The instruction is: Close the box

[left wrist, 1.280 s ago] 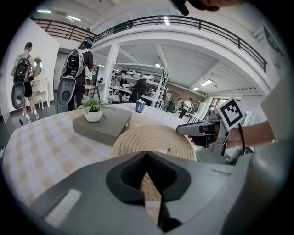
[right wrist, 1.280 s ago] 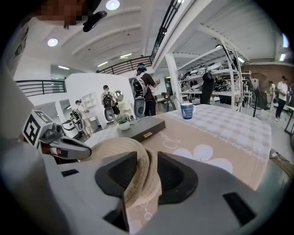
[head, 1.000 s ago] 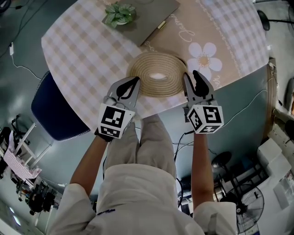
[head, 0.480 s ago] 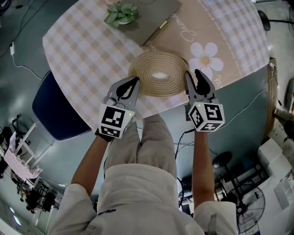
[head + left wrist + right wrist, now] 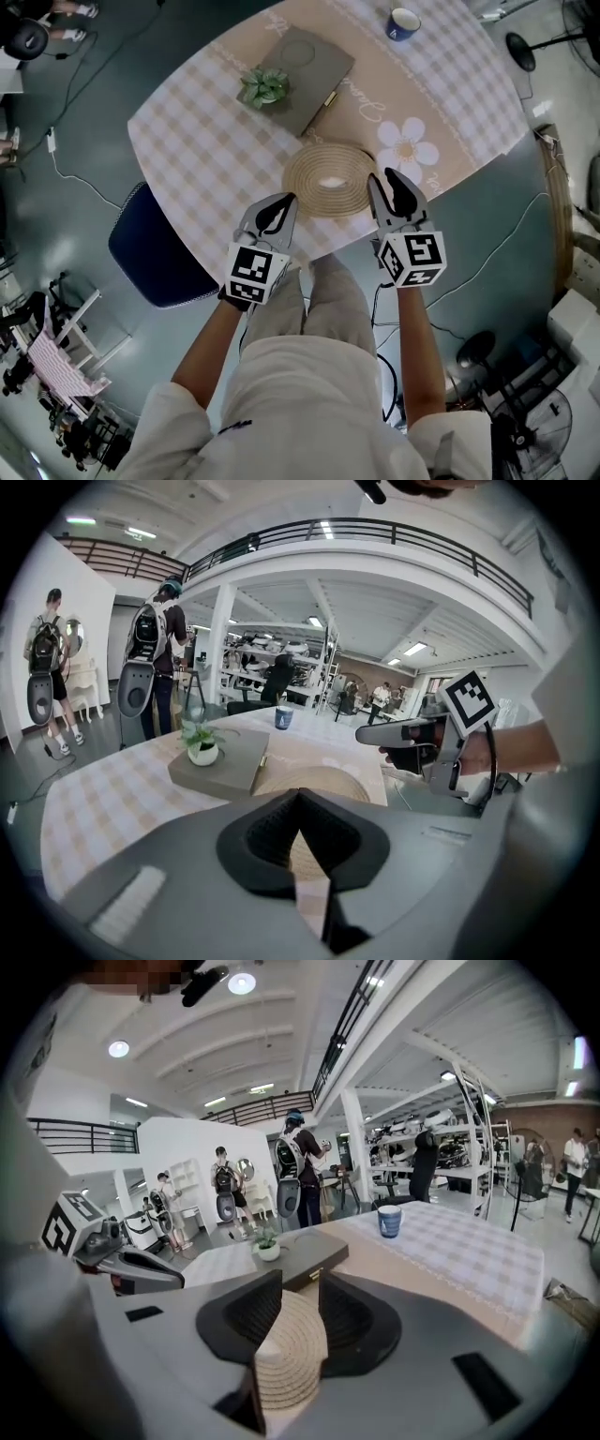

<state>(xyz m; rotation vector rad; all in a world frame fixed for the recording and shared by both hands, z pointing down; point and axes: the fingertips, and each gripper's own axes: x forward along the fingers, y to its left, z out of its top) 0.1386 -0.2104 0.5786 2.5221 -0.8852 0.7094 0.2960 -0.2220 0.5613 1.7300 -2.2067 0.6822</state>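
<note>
From the head view, the flat grey box [image 5: 305,70] lies lid down on the far part of the oval table [image 5: 187,141] with its checked cloth, a small potted green plant [image 5: 264,86] on top of it. The round woven straw mat [image 5: 330,180] lies nearer, between the left gripper [image 5: 284,199] and the right gripper [image 5: 384,176] at the near edge. In the left gripper view the jaws meet at their tips with nothing pinched, the box beyond them. In the right gripper view the jaws stand spread, having just closed a little; the mat shows through their gap unpressed, with the box and a blue mug [image 5: 389,1221] farther off.
</note>
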